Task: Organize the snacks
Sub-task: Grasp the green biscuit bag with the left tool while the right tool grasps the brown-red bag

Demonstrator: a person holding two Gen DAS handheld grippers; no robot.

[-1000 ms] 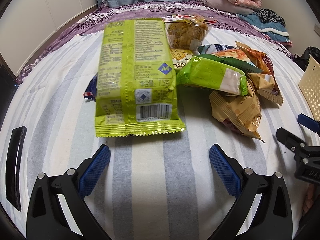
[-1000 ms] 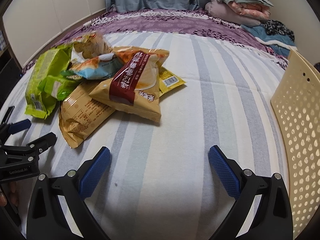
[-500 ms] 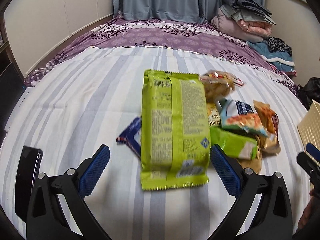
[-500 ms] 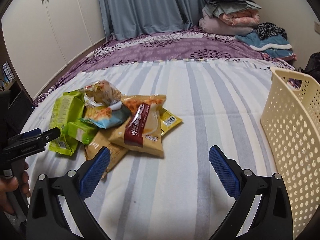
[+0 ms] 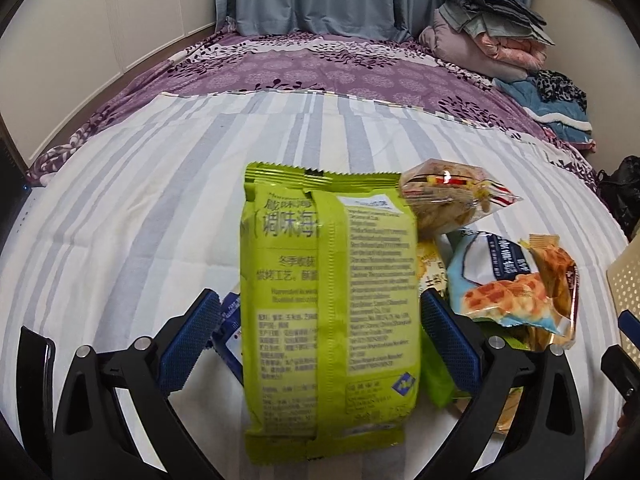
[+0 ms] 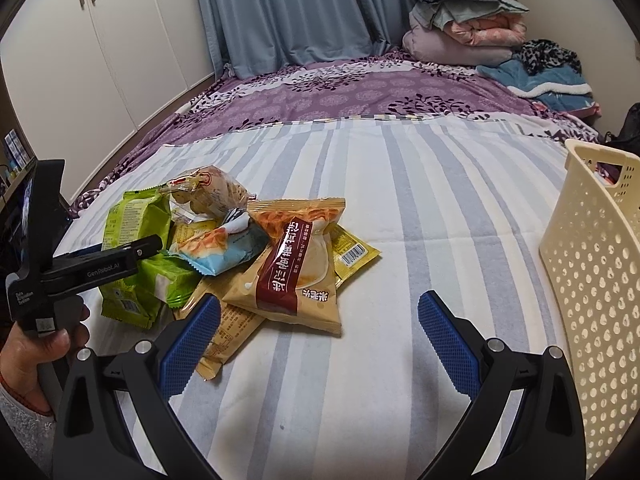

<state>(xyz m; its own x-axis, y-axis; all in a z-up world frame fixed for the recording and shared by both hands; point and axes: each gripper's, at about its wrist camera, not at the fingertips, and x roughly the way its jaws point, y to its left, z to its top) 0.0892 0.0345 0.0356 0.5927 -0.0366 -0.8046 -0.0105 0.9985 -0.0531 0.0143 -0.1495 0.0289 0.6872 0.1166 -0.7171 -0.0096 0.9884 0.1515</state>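
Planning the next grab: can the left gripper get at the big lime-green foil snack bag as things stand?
Probably yes. The left gripper is open and its blue pads already flank the big lime-green foil snack bag, which lies on top with nothing over it.

Snack pile [image 6: 248,256] sits on the bed [image 6: 420,216], left of centre in the right wrist view. Basket [image 6: 592,280] stands at the right edge, well apart from the pile. In the pile: seaweed pack [image 5: 332,312] leftmost, small wrapper [image 5: 230,332] under its left edge, cracker bag [image 5: 448,200] behind, waffle bag [image 5: 508,284] right of the seaweed pack, chip bag [image 6: 300,272] on the basket side. Folded blankets [image 6: 464,28] at the far right corner, curtain [image 6: 288,12] behind.
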